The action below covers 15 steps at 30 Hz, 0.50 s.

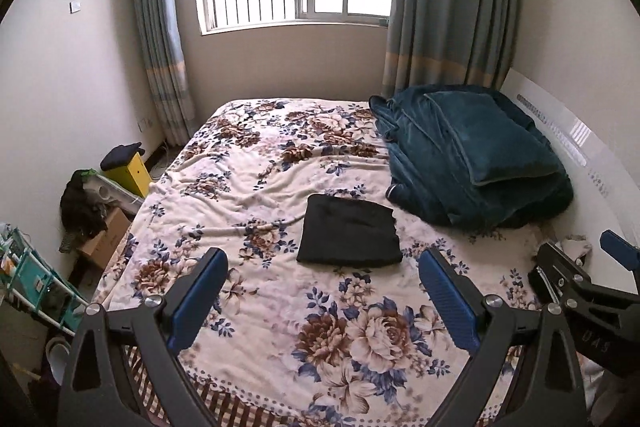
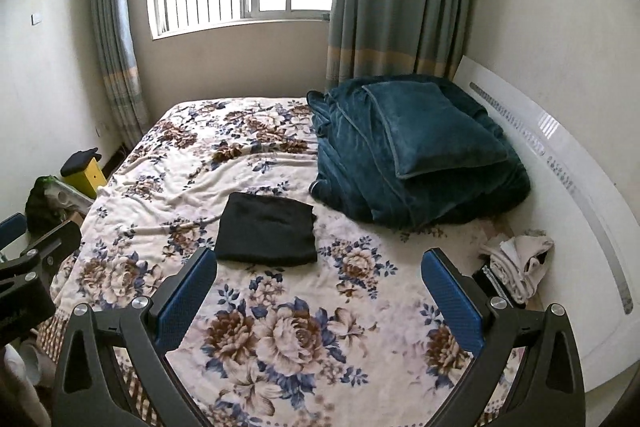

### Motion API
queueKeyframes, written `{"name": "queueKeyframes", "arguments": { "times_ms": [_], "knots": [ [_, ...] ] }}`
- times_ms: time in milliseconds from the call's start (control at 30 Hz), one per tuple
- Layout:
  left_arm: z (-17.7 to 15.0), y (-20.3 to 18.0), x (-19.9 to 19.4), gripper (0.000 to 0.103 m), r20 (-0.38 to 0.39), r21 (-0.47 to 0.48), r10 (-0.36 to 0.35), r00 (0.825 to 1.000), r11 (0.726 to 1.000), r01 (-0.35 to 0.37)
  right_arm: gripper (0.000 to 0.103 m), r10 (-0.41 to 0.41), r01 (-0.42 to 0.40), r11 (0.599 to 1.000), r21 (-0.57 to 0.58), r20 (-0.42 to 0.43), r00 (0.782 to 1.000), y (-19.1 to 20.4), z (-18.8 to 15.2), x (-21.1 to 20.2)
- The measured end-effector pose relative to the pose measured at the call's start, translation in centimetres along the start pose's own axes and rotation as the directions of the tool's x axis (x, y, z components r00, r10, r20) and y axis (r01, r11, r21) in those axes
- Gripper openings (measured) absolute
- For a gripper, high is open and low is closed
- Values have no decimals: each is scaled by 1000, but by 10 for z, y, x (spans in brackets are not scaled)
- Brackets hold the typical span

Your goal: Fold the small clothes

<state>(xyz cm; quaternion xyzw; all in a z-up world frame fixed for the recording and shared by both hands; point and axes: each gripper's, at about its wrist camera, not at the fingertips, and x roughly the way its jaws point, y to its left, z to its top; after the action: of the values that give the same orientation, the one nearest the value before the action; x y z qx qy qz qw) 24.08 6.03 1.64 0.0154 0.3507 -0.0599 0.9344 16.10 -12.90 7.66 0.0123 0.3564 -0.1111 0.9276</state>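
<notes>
The black cloth (image 1: 350,235) lies mid-bed as a flat, squared rectangle with its edges lined up, which we read as a fold already finished and set where the floral cover (image 1: 256,183) gives it a clear patch of its own. It sits apart from the teal quilt (image 1: 476,155), which is heaped with a pillow against the headboard side, so the two cannot tangle.

Our left gripper (image 1: 322,275) hovers over the near end of the bed, its blue pads spread wide with nothing between them; the cloth is beyond the tips, untouched. Our right gripper (image 2: 320,277) is level with it, also spread and empty. Both held back and open suits a pause between garments, we judge.

Off to the right, by the headboard, a crumpled pale garment (image 2: 518,261) lies beside a dark object we cannot identify. It looks unfolded, so we take it as the likely next piece, nearest the right gripper.
</notes>
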Motion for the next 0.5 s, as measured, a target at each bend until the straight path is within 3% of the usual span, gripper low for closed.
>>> {"name": "queueKeyframes", "arguments": {
  "times_ms": [500],
  "knots": [
    [-7, -2, -16, 103, -18, 0, 28, 999, 1000, -28, 103, 21, -20, 1000, -11, 38, 999, -5, 16, -26]
  ]
}}
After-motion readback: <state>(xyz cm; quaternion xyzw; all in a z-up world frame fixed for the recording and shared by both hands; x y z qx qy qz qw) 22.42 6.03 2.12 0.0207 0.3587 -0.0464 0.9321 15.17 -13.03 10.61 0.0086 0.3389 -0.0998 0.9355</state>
